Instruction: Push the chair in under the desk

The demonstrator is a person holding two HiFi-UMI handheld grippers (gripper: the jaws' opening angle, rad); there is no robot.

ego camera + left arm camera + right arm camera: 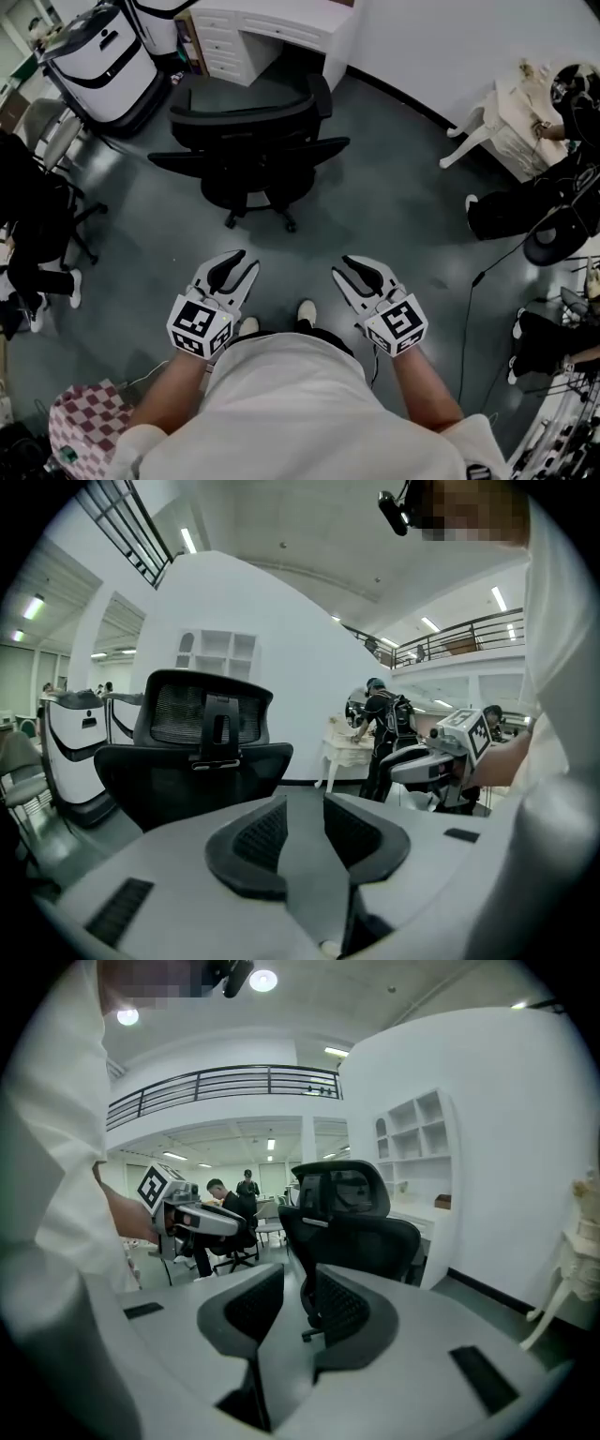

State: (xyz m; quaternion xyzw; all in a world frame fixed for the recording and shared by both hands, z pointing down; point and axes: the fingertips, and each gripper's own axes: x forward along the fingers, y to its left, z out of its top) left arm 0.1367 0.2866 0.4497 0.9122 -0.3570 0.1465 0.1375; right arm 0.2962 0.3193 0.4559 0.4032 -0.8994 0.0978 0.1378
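Chair sits at 12 o'clock from the person, well apart from both grippers and not yet under the desk. The desk lies just beyond it, also at 12, with its dark kneehole roughly in line.

The chair's seat points at the desk and its backrest is turned toward the person. The backrest's wide axis runs roughly 9 to 3, so the push line is straight to 12.

- Left gripper: jaws released, nothing between the pads. It is almost in line below the chair, and in its own view the chair is at 10–11.
- Right gripper: jaws also parted and empty. It is offset toward 3, with the chair at 12 in its own view.

Left looks marginally nearer, though I'd put both on the top of the backrest.
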